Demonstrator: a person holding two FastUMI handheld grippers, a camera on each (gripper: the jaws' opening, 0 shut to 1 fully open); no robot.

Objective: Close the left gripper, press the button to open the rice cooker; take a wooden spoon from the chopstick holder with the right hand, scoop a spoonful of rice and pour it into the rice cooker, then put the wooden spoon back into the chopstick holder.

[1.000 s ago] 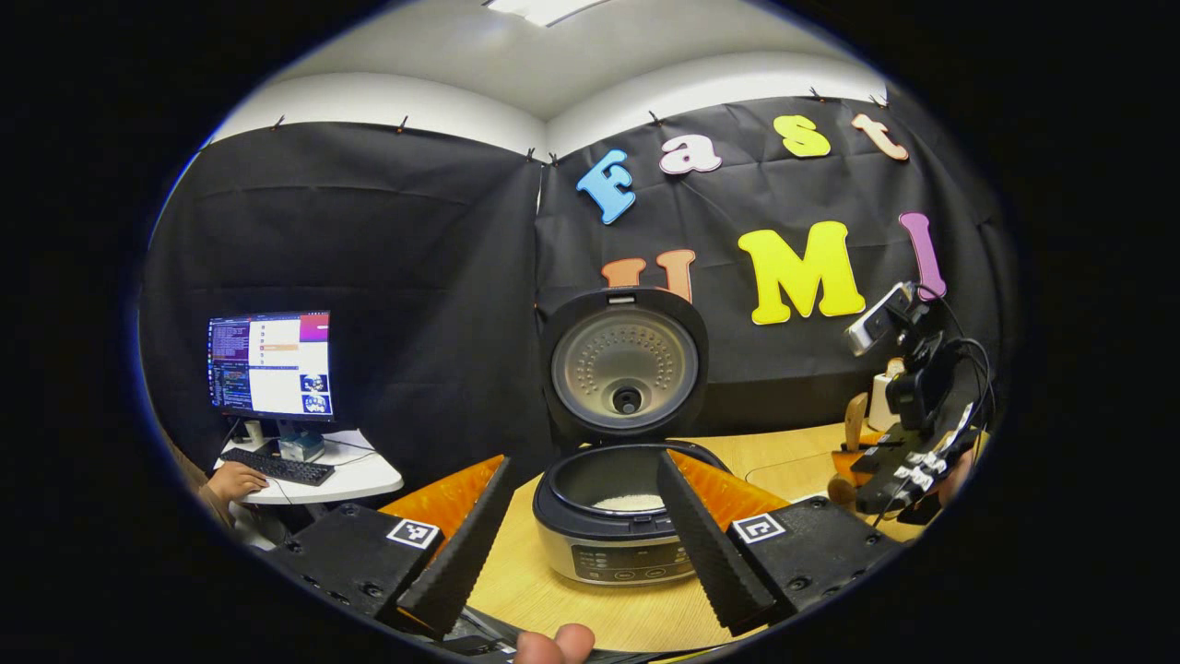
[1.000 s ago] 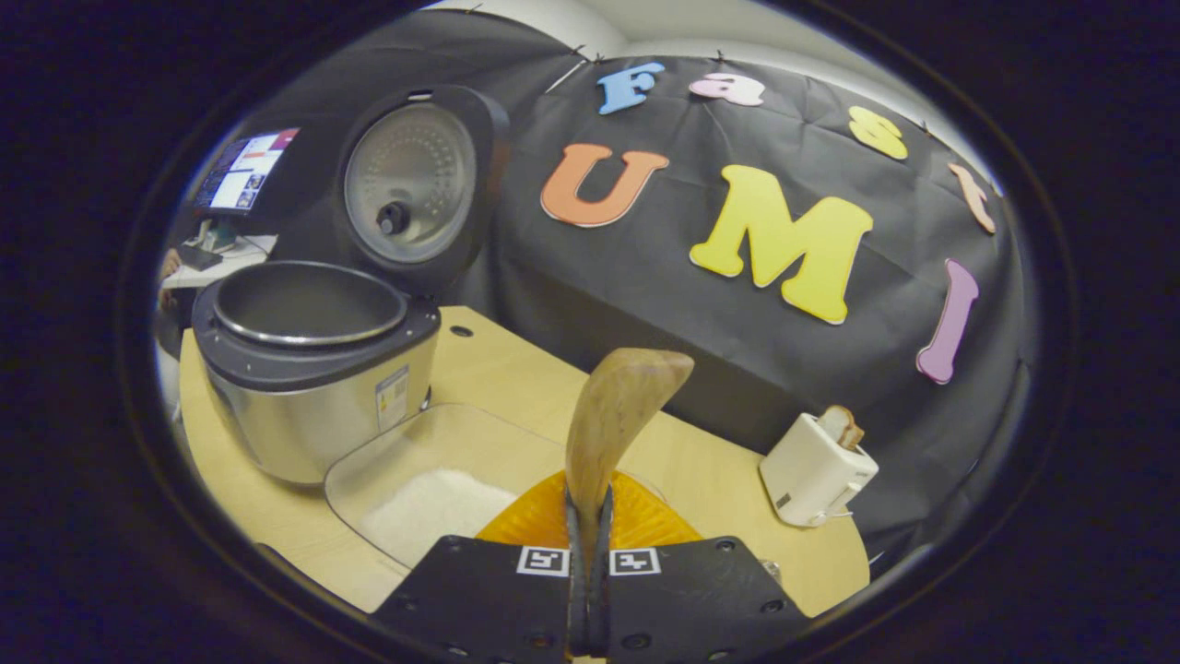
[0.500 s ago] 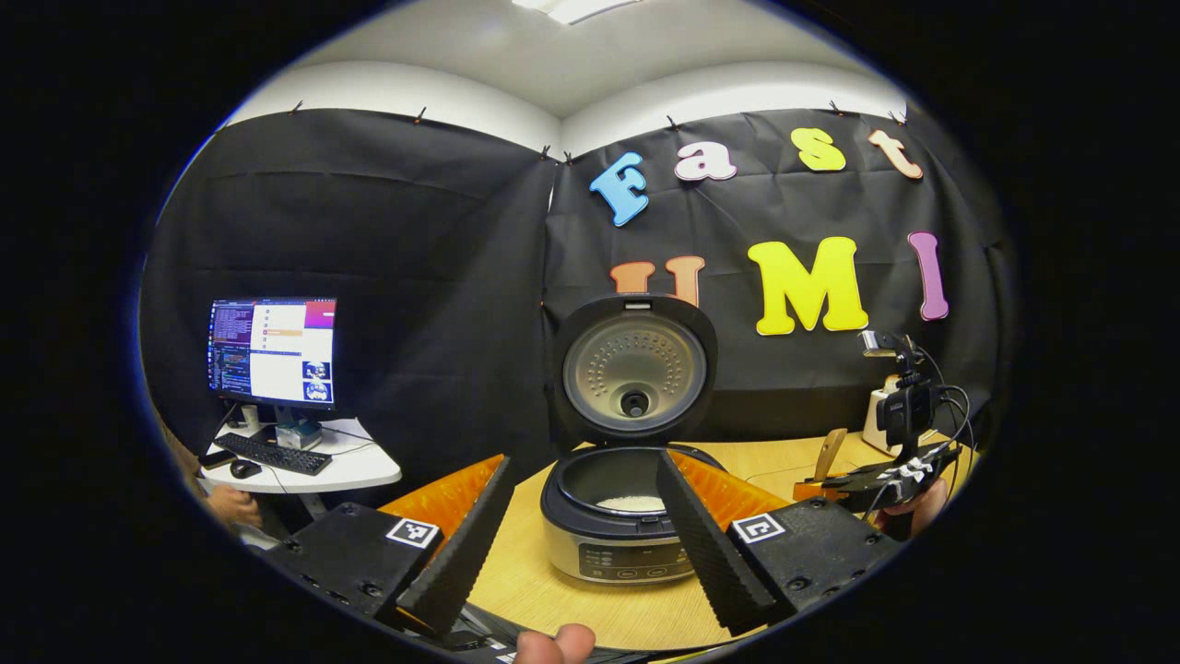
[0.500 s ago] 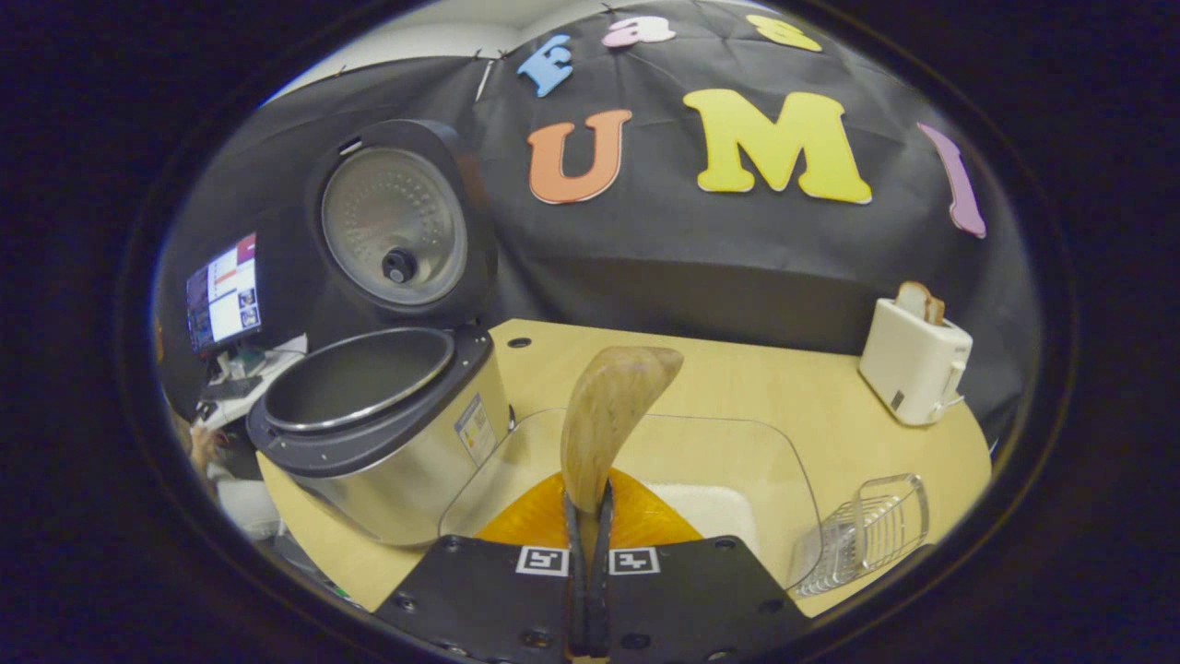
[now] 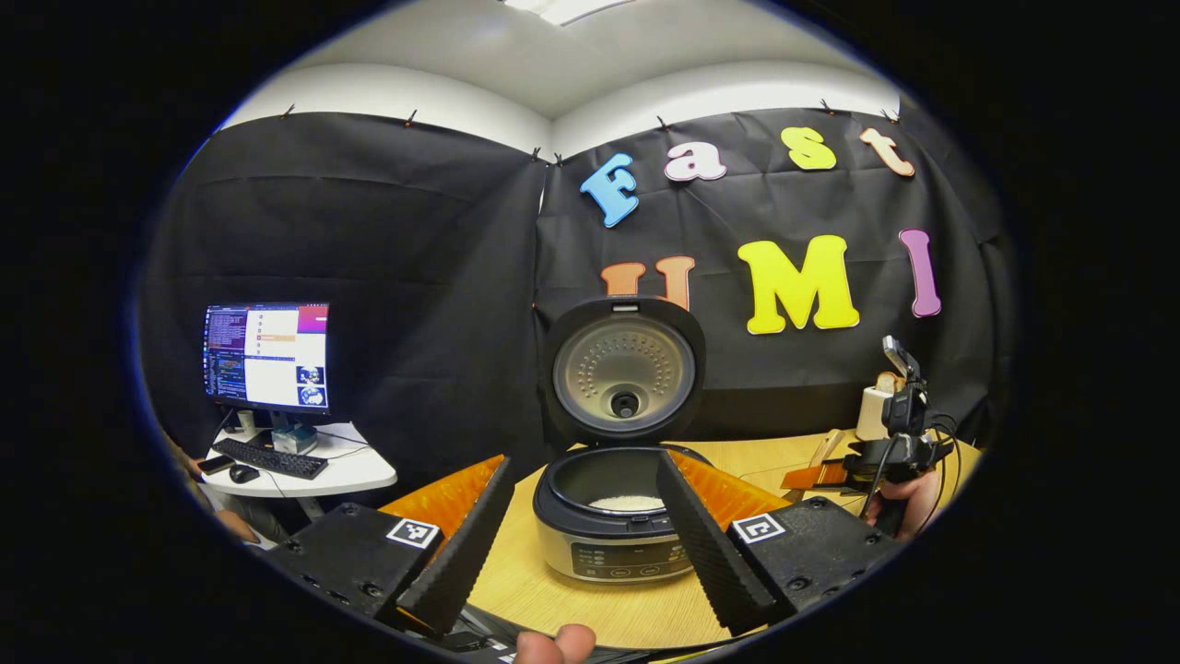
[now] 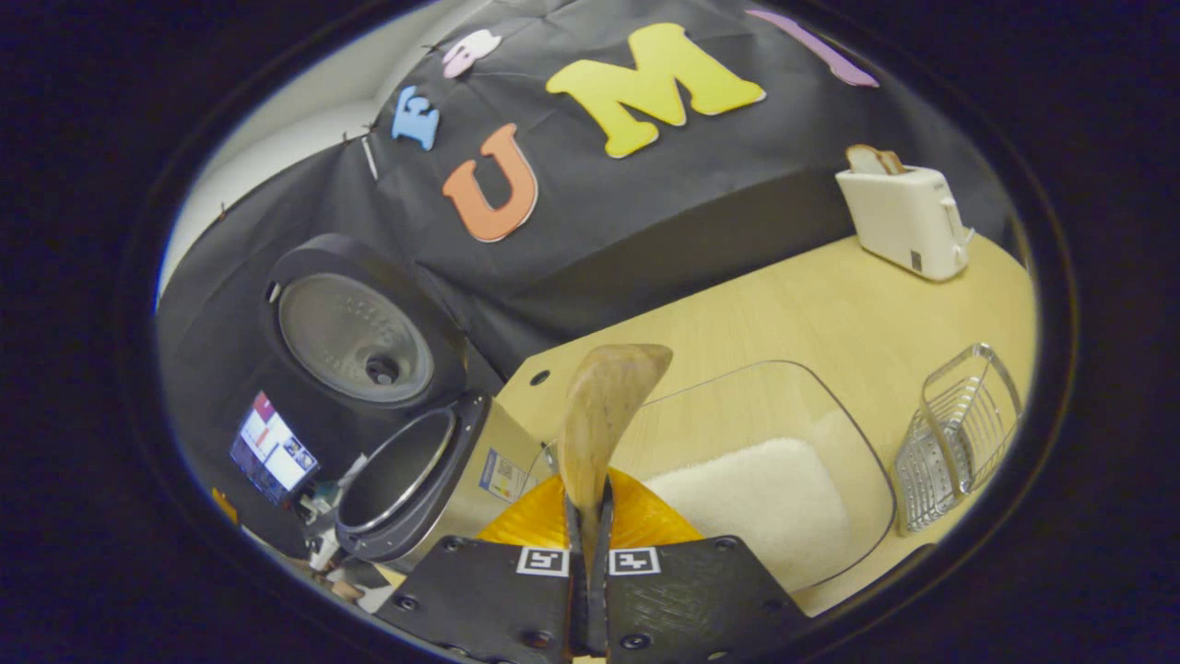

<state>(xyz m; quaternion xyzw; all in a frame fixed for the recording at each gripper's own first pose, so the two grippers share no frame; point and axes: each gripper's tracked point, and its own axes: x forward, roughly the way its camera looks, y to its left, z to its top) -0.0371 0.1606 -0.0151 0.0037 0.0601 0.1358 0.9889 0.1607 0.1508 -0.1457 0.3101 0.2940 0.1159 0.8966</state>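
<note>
Now the wooden spoon is clamped by the right gripper; the left gripper is held wide; the chopstick holder at three o'clock could be tipped by an off-centre insertion.

Left gripper at bottom centre, fingers spread wide apart with nothing between them, framing the rice cooker on the wooden table; lid stands upright and open, white rice low in the pot. At right edge the right gripper, held by a hand, carries a wooden spoon. Lower left: monitor and keyboard on a white side table.
</note>
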